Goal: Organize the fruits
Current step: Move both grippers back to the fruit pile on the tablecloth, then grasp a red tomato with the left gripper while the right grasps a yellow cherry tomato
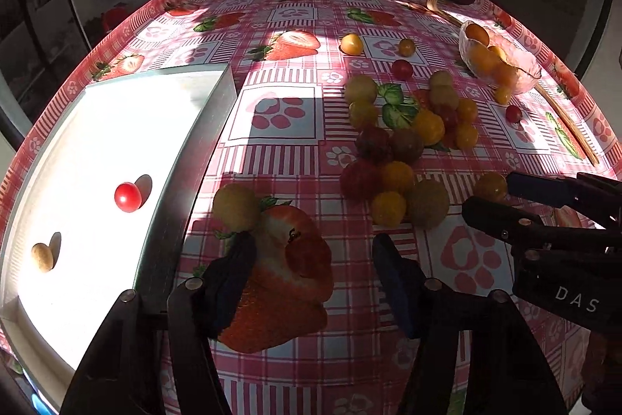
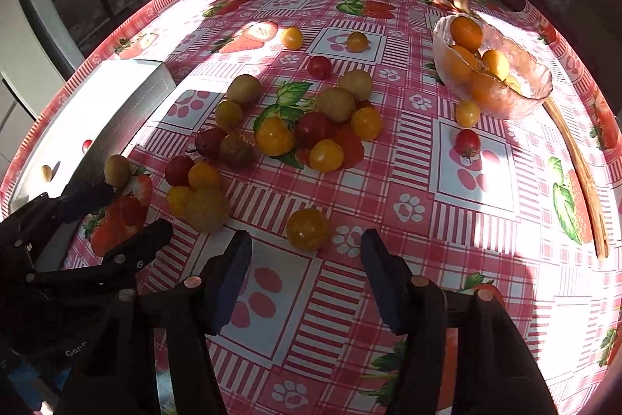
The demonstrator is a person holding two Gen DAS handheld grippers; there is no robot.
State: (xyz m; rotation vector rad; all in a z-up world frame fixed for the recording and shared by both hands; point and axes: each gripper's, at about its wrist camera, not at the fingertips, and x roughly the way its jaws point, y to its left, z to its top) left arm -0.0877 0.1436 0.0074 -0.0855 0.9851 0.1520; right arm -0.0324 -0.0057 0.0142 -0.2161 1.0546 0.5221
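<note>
With its jaws apart and empty, the right gripper (image 2: 307, 279) should straddle the yellow cherry tomato (image 2: 307, 229) low-centre of frame, closing gently, while the left gripper (image 1: 311, 259), likewise apparently open, waits beside the white tray (image 1: 97, 127)

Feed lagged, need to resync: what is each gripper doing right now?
Left gripper: open, holding nothing, above the tablecloth beside the white tray.
Right gripper: open, holding nothing, a yellow cherry tomato just ahead.

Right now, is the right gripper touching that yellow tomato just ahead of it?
Apart. The right wrist view shows tablecloth between the open right gripper and the yellow tomato.
</note>
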